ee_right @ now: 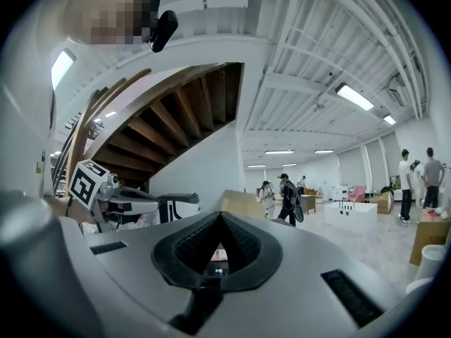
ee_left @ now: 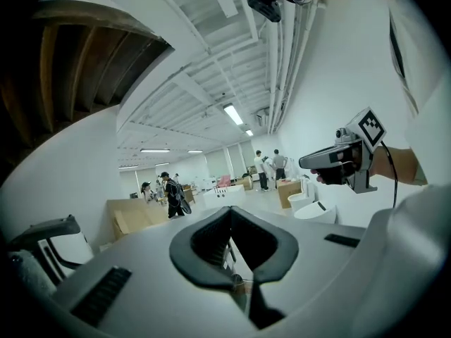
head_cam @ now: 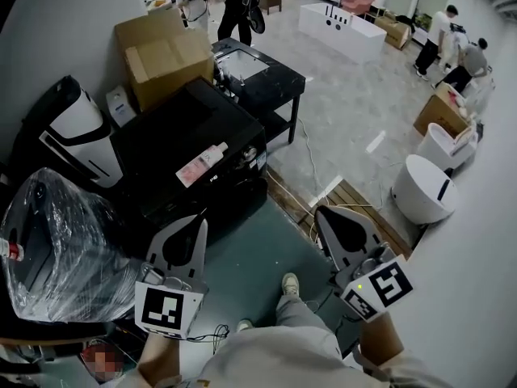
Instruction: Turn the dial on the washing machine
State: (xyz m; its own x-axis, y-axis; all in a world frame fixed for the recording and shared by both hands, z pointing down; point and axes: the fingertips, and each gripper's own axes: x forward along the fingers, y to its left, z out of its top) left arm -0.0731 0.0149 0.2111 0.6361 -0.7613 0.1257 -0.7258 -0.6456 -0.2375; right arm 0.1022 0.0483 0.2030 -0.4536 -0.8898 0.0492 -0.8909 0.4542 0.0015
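The black washing machine (head_cam: 174, 148) stands ahead of me on the left, with a pink-labelled bottle (head_cam: 202, 165) lying on its top. I cannot make out its dial from here. My left gripper (head_cam: 199, 219) hovers just before the machine's front edge, jaws shut with nothing between them. My right gripper (head_cam: 321, 210) is held over the floor to the machine's right, also shut and empty. In the left gripper view the left gripper (ee_left: 230, 208) points level into the room, and the right gripper (ee_left: 310, 163) shows beside it. The right gripper (ee_right: 221, 214) points level too.
Cardboard boxes (head_cam: 161, 55) and a black table (head_cam: 262, 79) stand behind the machine. A plastic-wrapped bundle (head_cam: 65, 249) sits at my left, and a black-and-white appliance (head_cam: 77, 128) beyond it. A wooden pallet (head_cam: 351, 204), loose cables and white round units (head_cam: 424, 188) lie to the right. People stand far back.
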